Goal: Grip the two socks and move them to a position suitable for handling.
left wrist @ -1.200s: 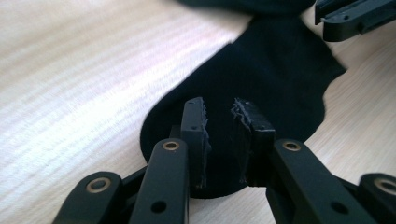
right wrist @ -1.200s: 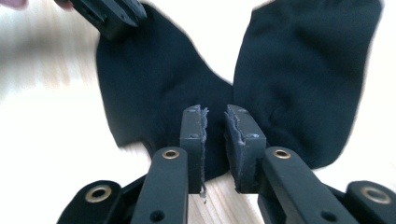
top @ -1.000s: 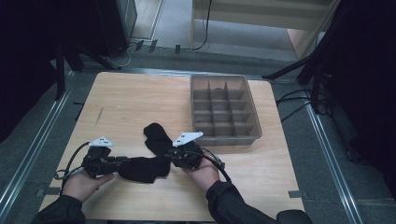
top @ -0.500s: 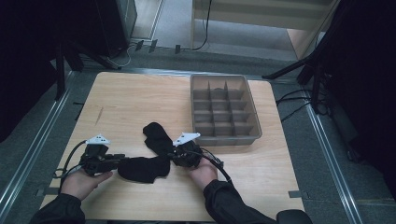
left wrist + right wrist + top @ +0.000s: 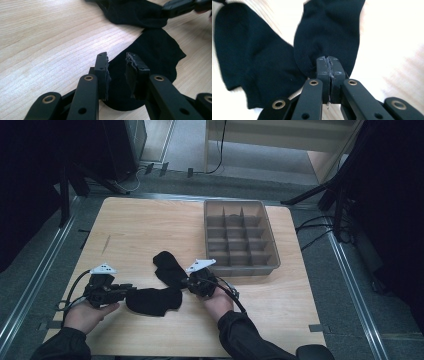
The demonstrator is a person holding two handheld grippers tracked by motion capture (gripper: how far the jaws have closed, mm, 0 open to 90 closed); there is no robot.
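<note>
Right gripper [image 5: 329, 65] jaws just closed on sock [image 5: 329, 30]

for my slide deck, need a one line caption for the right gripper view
Right hand-held gripper pinched shut on the edge of a black sock, a second black sock lying beside it on the wooden table.

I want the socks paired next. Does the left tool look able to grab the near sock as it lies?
Probably yes: the left tool stands open right over the near sock's edge, with nothing between them; the right tool is pinching the other sock.
</note>
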